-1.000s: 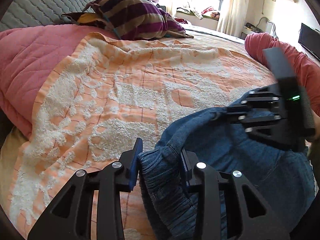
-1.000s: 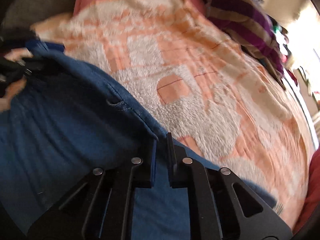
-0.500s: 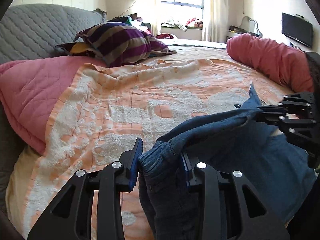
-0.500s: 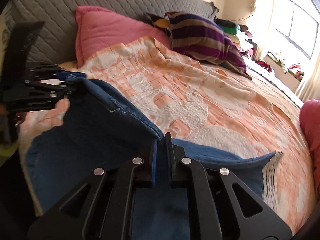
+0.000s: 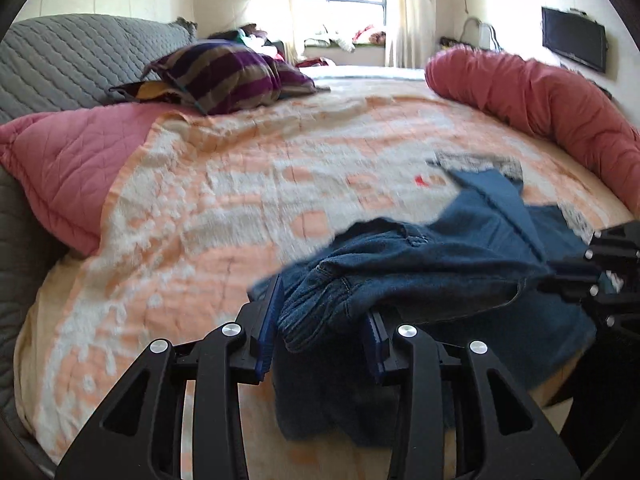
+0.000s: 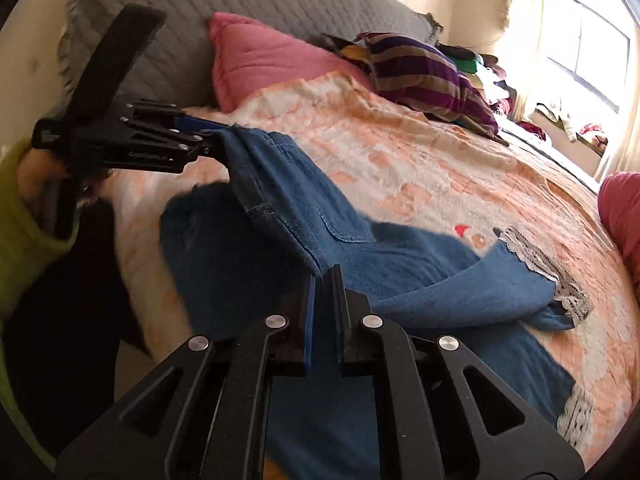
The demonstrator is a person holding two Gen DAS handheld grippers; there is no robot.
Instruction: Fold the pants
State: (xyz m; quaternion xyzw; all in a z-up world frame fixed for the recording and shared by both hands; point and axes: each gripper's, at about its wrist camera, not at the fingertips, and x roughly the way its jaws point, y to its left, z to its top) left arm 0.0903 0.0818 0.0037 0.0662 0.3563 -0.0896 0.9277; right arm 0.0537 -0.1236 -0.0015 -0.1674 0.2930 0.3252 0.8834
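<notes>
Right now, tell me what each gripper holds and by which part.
Both hold the blue pants. The left gripper, its jaws opening, has the bunched waistband; the right gripper pinches the waist's other edge.

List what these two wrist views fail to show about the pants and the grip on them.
- Left gripper, jaws opening: the bunched waistband of the blue denim pants covers its right pad, so contact there is unclear in the left wrist view.
- Right gripper: its shut fingers hide the pinched fabric edge.
- Lace-trimmed leg hems: blurred in the left view.
- Pants' near side: hidden below both grippers.
</notes>
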